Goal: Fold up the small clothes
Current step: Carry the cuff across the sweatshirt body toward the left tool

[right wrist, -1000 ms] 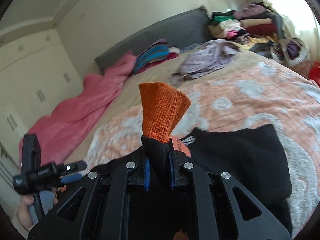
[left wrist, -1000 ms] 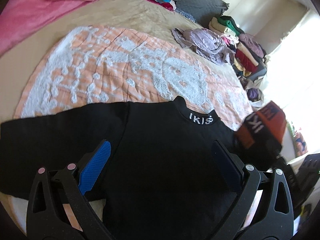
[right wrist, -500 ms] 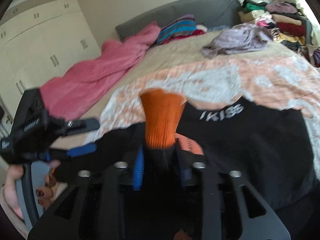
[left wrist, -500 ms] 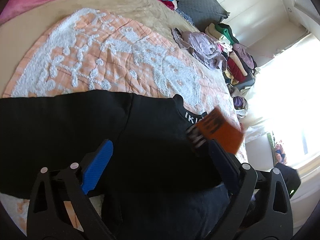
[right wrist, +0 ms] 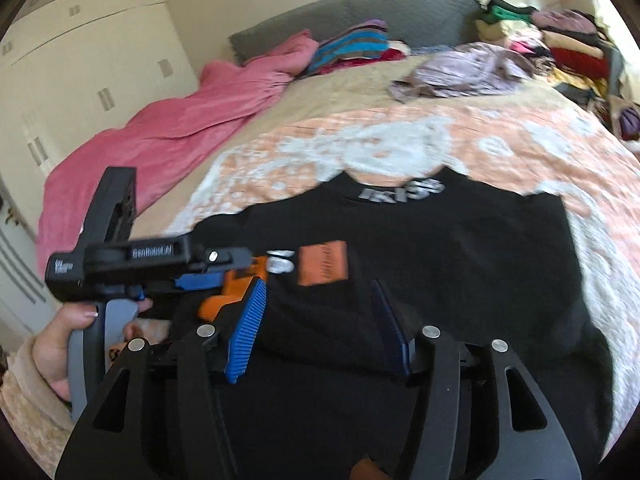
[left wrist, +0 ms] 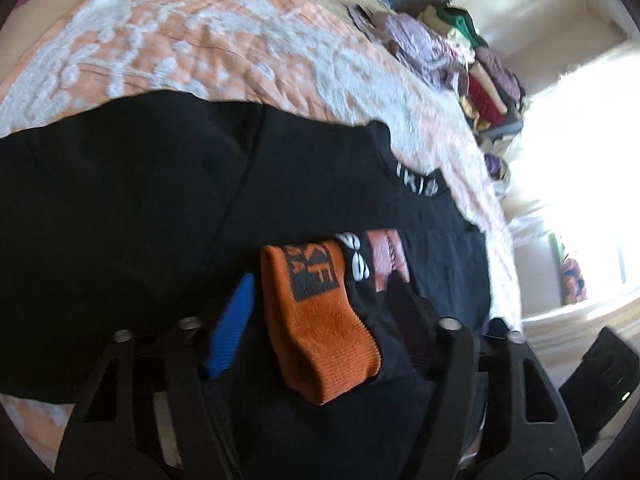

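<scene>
**Orange cuff lands on the black top**

A black top [right wrist: 460, 264] lies flat on the peach and white bedspread [right wrist: 520, 136]. White letters show on its neck band, which points toward the grey headboard [right wrist: 360, 12]. One sleeve, with an orange cuff [left wrist: 320, 320], is folded in over the chest of the top.

The left gripper [left wrist: 324, 304] is low over the top. Its blue fingers [left wrist: 232, 328] stand about half way apart, one on each side of the orange cuff, and the jaws are closing. The pads do not seem to press the cuff yet, though the picture is blurry there. From the right gripper's camera, a hand [right wrist: 68, 340] in a fuzzy sleeve holds the left gripper's grey handle.

The right gripper [right wrist: 320, 320] hovers over the middle of the top. Its jaws are opening, about half way wide, and only flat black cloth lies under the gap. Nothing is pinched there.

A pink blanket [right wrist: 180, 120] lies along the far side of the bed. A crumpled lilac garment [right wrist: 460, 68] sits near a pile of clothes [right wrist: 560, 40] at the bed's far corner.
</scene>
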The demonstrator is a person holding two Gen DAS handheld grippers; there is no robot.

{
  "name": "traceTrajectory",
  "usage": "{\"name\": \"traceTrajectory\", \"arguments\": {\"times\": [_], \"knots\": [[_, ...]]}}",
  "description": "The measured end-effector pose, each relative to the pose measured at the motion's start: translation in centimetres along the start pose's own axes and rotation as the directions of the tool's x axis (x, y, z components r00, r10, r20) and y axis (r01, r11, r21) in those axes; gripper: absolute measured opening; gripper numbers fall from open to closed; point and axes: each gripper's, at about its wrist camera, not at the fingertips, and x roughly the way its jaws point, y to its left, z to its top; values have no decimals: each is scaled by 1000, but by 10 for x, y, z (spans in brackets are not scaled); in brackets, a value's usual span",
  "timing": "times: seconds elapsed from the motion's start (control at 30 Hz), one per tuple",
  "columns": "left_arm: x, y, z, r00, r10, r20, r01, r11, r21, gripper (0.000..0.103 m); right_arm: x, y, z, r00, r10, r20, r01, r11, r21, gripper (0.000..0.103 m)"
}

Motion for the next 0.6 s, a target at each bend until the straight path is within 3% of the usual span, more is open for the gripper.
{"name": "traceTrajectory", "arguments": {"times": [0.1,0.23,0.3,0.37,0.4,0.5,0.6], "knots": [[10,-13,-6,998,68,-6,-67,993,101,7,-4,-17,-2,999,-32,-3,32,999,38,53],[-5,-23,-8,992,116,50,-124,973,197,7,-5,-35,-6,997,-80,-12,81,995,59,53],[-4,-23,-10,988,148,34,-152,963,224,10,3,-42,-7,994,-106,-37,109,992,68,53],[0,-19,-14,975,219,36,-221,943,248,20,16,-48,-10,986,-144,-82,150,986,77,53],[2,-16,-16,971,237,29,-237,939,251,31,21,-51,-12,984,-149,-100,158,984,86,53],[-1,-9,-20,976,216,30,-217,948,232,32,31,-55,-17,981,-138,-138,155,980,126,53],[-8,-8,-22,975,220,42,-223,948,227,34,28,-46,-17,986,-119,-116,133,984,117,57]]}}
